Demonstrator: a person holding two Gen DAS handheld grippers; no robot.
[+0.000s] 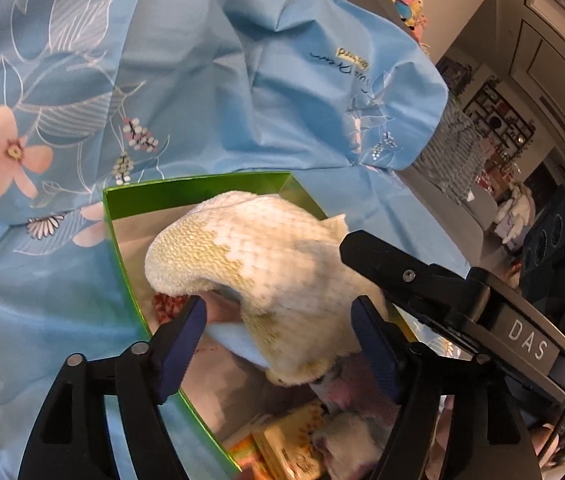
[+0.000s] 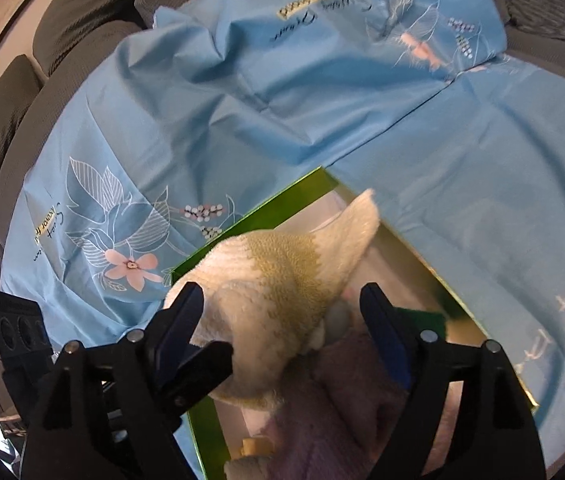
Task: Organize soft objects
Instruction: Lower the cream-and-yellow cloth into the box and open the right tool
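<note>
left wrist view: a wide blue floral sheet [image 1: 210, 92] is spread over a sofa, and on it a green box [image 1: 122, 240] is placed with its top open. above and partly inside the box a cream and yellow knitted towel [image 1: 266, 264] is seen, folded over in a loose hump, with one corner raised toward the far wall of the box. under it, lower in the box, a pale pink cloth [image 1: 346, 392] and some printed packets [image 1: 282, 448] are lying.

the towel is judged to be light, very soft and not fragile. it will sag and unfold when lifted, so it should be taken at the thick folded edge near the bottom, where several layers can be pinched together; a single loose corner would probably slip out or let the rest hang down.

the left gripper [image 1: 280, 340] is spread wide, its blue pads [image 1: 180, 344] standing at each side of the lower fold of the towel, close to it but not pressed on it. the right gripper [image 2: 282, 328] is seen in the right wrist view also parted wide, with the same towel [image 2: 282, 276] between and just beyond its fingers, and nothing is clamped by it. one black finger [image 1: 386, 268] of the right gripper is seen touching the right side of the towel.
</note>
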